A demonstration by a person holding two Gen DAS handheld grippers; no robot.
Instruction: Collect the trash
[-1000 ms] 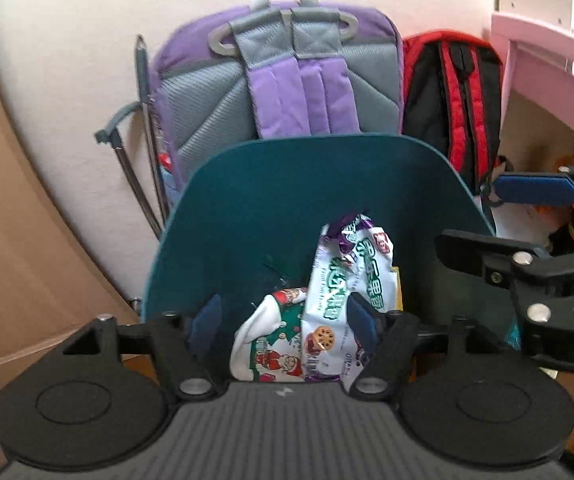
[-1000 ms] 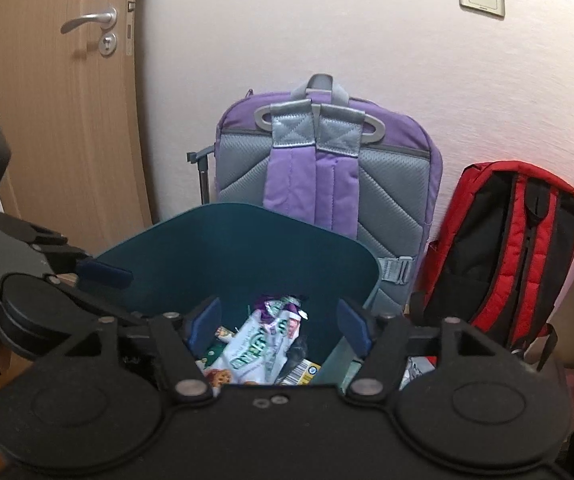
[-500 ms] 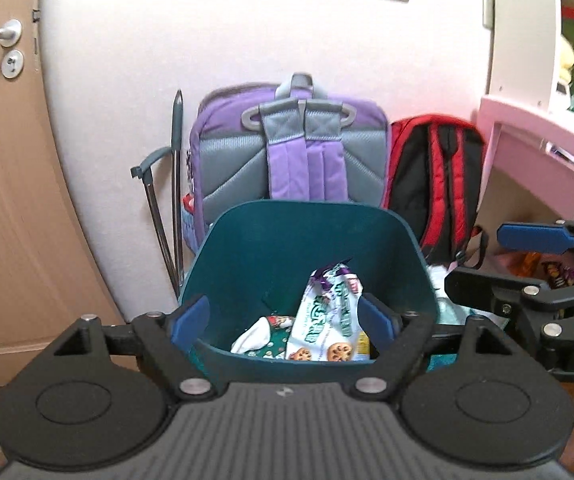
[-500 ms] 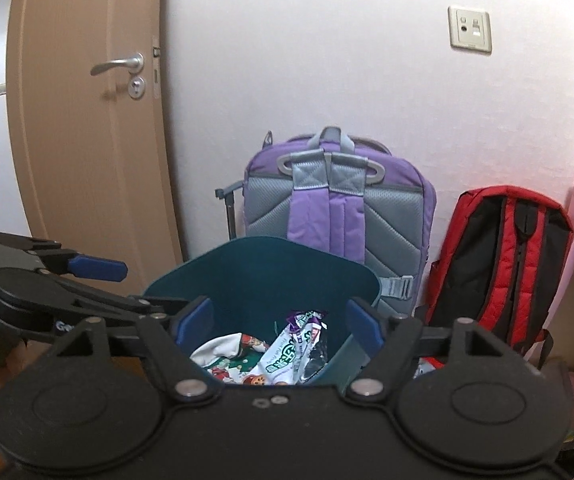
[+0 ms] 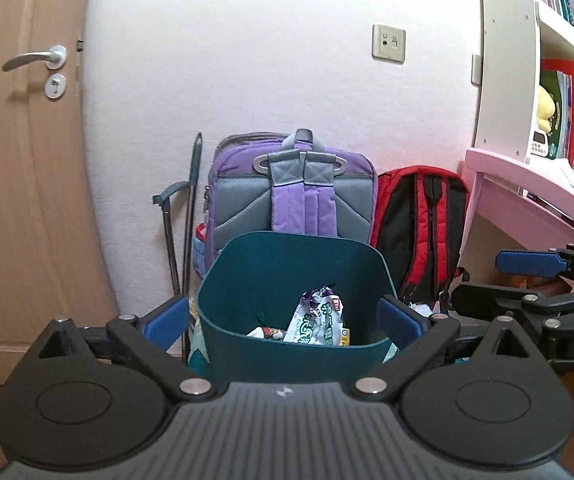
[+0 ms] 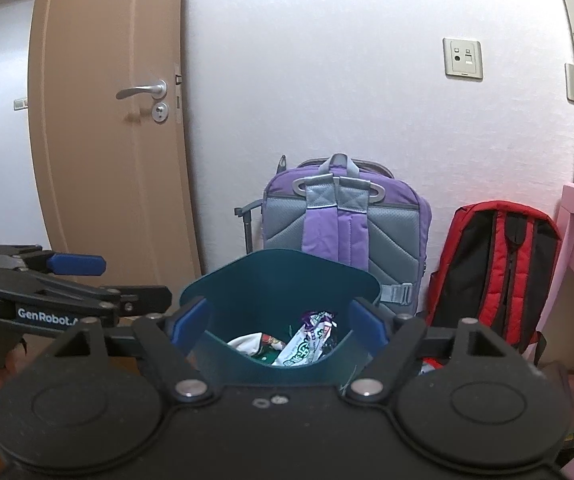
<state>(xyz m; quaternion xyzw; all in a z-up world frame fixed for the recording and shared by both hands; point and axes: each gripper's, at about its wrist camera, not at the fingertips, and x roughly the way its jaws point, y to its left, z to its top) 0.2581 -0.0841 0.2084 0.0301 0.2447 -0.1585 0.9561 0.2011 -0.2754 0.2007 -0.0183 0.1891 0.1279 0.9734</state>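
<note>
Wrappers (image 5: 319,322) in teal bin (image 5: 295,264), purple backpack (image 5: 295,196) behind

The left gripper (image 5: 283,320) is matte black, with two round discs flanking a grey ribbed housing that bears a small white mark. Silver screws sit at the linkage pivots, triangular cut-outs mark the outer arms, and its fingers (image 5: 165,322) carry blue pads. Seen from the side it shows white lettering reading "GenRobot". The right gripper (image 6: 279,324) has the same black discs, silver screws, triangular cut-outs and blue-padded fingers (image 6: 189,322), but a smooth black housing with two small round fittings; white letters "DA" show on its side
</note>
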